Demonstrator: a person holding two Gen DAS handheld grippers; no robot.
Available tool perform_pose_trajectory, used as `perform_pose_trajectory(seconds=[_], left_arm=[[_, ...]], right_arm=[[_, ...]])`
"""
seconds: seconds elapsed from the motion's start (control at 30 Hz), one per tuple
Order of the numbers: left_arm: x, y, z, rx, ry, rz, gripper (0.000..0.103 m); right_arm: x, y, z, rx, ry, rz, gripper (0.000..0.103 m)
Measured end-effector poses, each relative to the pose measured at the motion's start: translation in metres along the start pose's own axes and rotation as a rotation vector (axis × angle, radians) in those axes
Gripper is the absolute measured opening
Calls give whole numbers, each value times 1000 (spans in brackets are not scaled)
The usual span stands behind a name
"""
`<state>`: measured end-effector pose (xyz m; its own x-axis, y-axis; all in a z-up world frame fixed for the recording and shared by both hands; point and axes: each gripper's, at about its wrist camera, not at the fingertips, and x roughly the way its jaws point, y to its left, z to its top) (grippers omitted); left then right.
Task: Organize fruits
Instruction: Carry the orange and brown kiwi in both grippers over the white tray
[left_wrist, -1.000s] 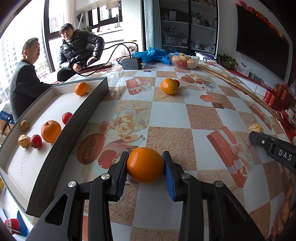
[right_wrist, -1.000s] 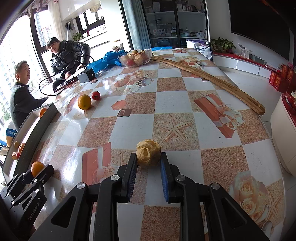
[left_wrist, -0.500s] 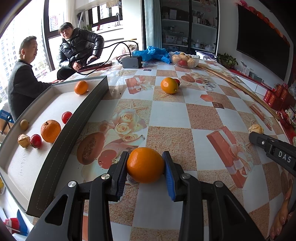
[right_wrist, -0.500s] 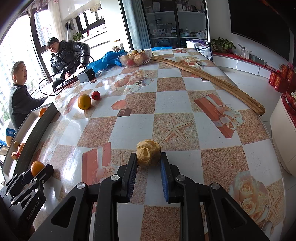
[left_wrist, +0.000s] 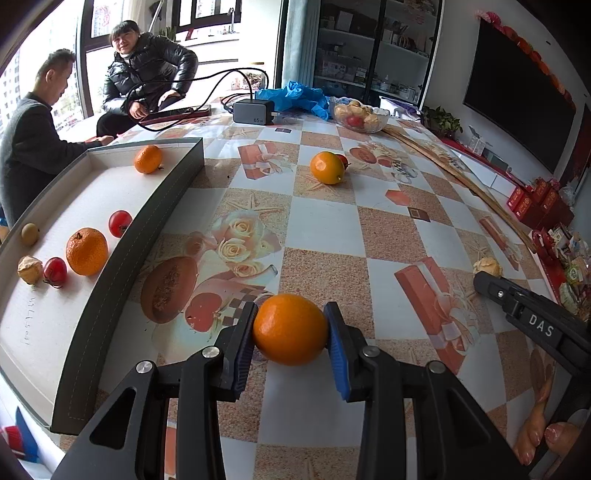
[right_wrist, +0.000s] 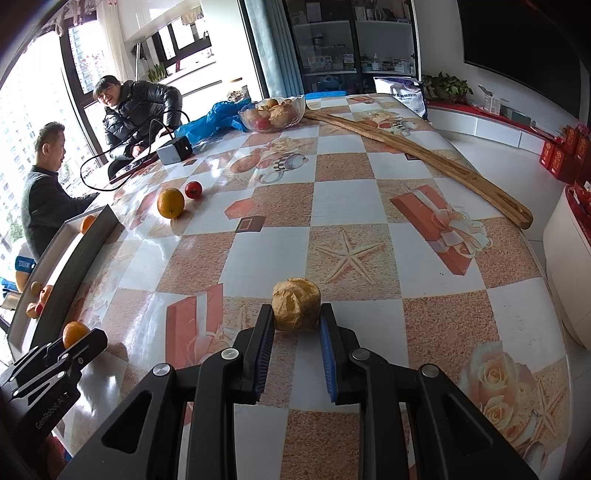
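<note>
Left tongs (left_wrist: 291, 330) are clamping an orange (left_wrist: 290, 328) resting on the worktop (left_wrist: 325, 236), ready for the tray (left_wrist: 110, 291) at nine o'clock; right tongs (right_wrist: 296, 325) are seemingly pinching a wrapped fruit (right_wrist: 296, 308).

Bright daylight from the windows (right_wrist: 33, 122) glares off the table (right_wrist: 218, 166); fisheye edges bend and darken.
</note>
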<state>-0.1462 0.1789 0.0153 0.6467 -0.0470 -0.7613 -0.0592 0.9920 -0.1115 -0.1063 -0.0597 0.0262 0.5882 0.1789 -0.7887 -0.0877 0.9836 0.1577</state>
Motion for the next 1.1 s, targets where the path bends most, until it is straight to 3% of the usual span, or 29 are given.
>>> perform_pose_trajectory(seconds=[0.23,0.47,0.8,1.1], left_arm=[[-24,6,9,20,-51,-12,40],[-47,34,23,-40,-91,-13,40],[-80,110,35,-102,-154,129,40],[-75,178,35,-192,-122,237,39]], right_arm=[[-3,-9,8,66,41,30,24],[-15,15,19,15,47,78,24],[-15,123,48,-153,50,230,24],[14,231,65,-286,110,352,24]])
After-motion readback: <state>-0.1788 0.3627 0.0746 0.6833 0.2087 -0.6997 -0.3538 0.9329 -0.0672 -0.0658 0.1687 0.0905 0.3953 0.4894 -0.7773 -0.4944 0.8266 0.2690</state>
